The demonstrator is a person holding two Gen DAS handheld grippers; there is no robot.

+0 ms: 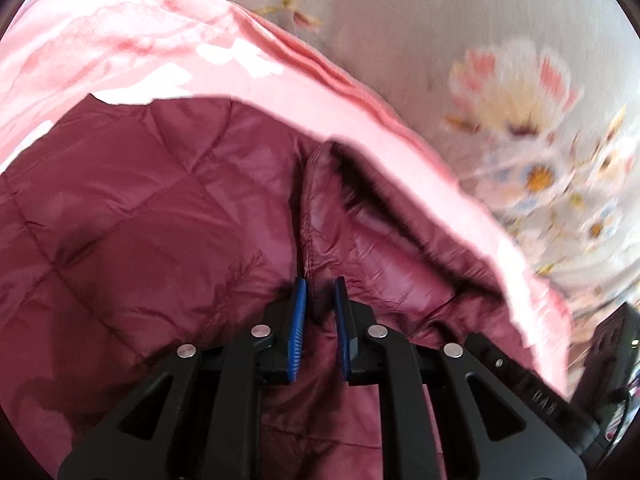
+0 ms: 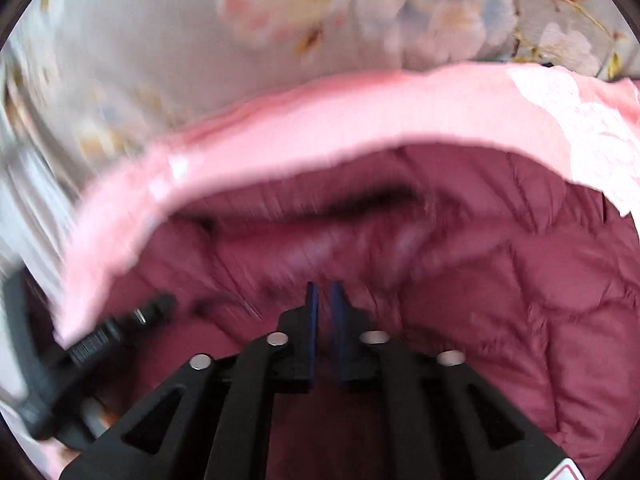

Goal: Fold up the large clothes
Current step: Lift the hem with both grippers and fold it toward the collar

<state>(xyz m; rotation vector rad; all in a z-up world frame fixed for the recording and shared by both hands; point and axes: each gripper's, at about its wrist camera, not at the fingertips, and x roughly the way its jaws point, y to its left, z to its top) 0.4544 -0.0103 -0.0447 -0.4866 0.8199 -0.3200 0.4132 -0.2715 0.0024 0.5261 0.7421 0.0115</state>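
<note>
Both hand-held grippers, left and right, pinch the maroon quilted puffer jacket, lying on pink cloth towards twelve o'clock; folding looks barely begun.

Jacket: quilted puffer, maroon, glossy shell, diamond stitching. Spread open and mostly flat, the quilted panel smooth with light puckering along the seams. A seam or placket runs down the middle in the left wrist view; beside it a fold stands up, with a dark shadowed opening beneath. In the right wrist view the jacket shows a rumpled, raised ridge across its upper part, detail blurred. Lies on a pink cloth with white patches, which borders it along the far edge in both views.
</note>
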